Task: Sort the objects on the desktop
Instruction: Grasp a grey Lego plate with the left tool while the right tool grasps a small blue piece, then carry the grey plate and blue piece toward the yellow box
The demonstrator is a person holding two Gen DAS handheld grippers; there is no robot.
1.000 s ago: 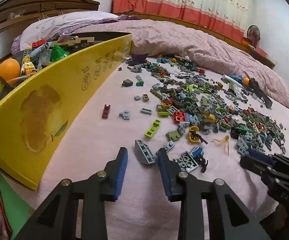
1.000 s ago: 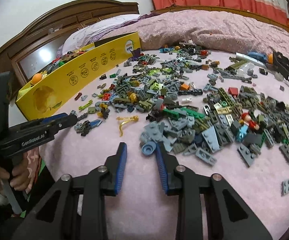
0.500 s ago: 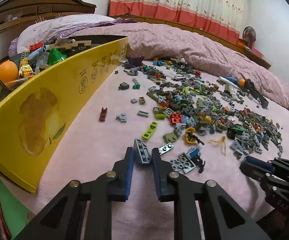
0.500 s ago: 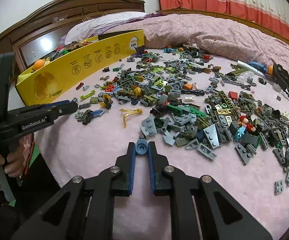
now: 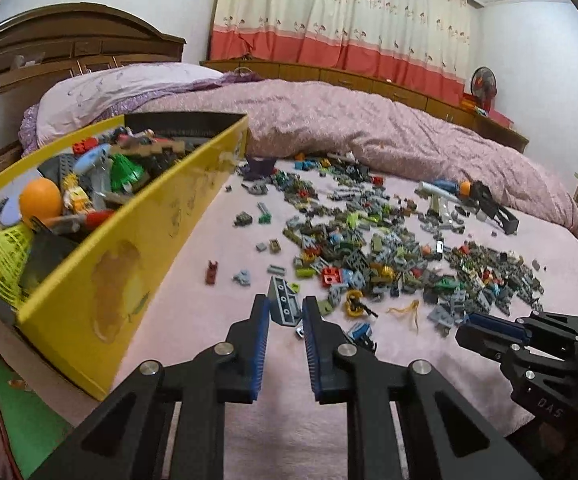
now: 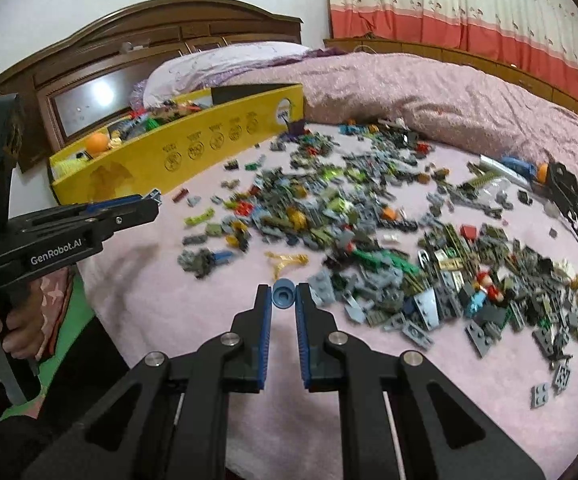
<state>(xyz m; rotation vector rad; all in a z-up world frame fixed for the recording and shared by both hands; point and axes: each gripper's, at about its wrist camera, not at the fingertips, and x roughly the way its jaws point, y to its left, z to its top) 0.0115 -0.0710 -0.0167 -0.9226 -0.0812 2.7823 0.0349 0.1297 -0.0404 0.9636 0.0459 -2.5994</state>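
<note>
My left gripper (image 5: 285, 310) is shut on a grey wedge plate (image 5: 284, 302) and holds it above the pink bedspread. My right gripper (image 6: 282, 296) is shut on a round blue brick (image 6: 282, 295), lifted off the bed. A wide scatter of small toy bricks (image 5: 373, 248) covers the bed, and also shows in the right wrist view (image 6: 369, 232). A yellow box (image 5: 129, 264) full of toys stands at the left; it also shows in the right wrist view (image 6: 193, 148). Each gripper shows in the other's view: the right one (image 5: 489, 326), the left one (image 6: 145, 206).
A folded pink quilt (image 5: 369, 128) lies across the back of the bed. A dark wooden headboard (image 6: 129, 64) is at the far left. A black toy frame (image 6: 573, 204) and an orange-and-blue toy (image 5: 449, 188) lie at the right of the pile. A green mat (image 5: 21, 412) lies below the bed's edge.
Both grippers closed on their pieces, the left on the grey wedge plate and the right on the round blue brick, then lifted them off the bedspread.
</note>
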